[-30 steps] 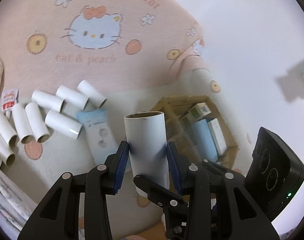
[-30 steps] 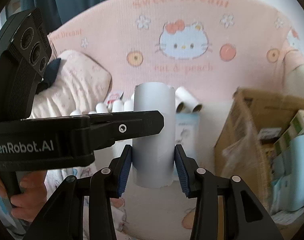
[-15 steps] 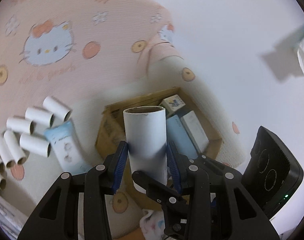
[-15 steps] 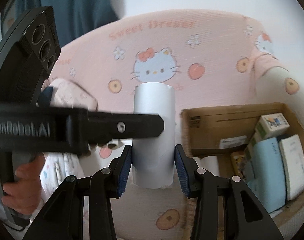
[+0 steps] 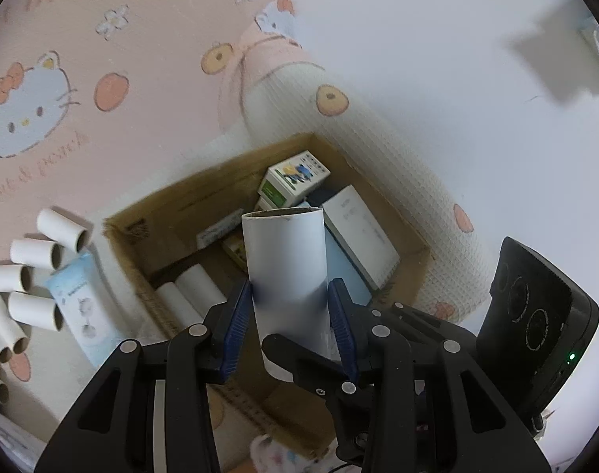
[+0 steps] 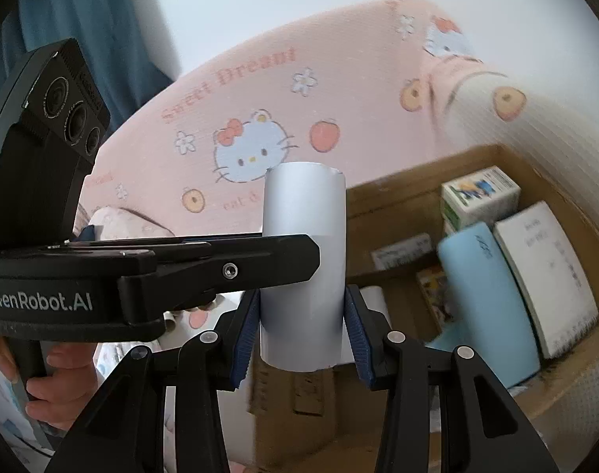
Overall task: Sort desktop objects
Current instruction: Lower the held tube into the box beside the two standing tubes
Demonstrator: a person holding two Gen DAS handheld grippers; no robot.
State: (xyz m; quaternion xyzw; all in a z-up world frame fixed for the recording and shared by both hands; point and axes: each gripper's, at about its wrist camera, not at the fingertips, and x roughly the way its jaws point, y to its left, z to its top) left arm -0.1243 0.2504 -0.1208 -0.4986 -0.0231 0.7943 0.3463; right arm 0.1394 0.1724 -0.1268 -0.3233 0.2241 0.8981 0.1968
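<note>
Jaws of the left gripper (image 5: 289, 315) clamp a white cardboard tube (image 5: 285, 272) upright by its lower half, blue pads pressed to both sides; its bottom end is hidden behind the black frame. Jaws of the right gripper (image 6: 301, 329) grip a second, greyish tube (image 6: 303, 264) the same way, and the left gripper's black arm crosses in front of its middle. Both tubes hang over an open cardboard box (image 5: 149, 213) on a pink cartoon-print bed cover (image 5: 114, 90). Inside the box lie two white tubes (image 5: 189, 295) at its near left, with a small printed carton (image 5: 295, 181), a white booklet (image 5: 358, 232) and a pale blue pack, all partly covered by the held tube. Left of the box, loose tubes (image 5: 27, 287) lie in a cluster, cut off by the picture's edge, beside a light blue packet (image 5: 80, 303). Fingers (image 6: 58, 378) of a hand show at the lower left of the right view, blurred.
</note>
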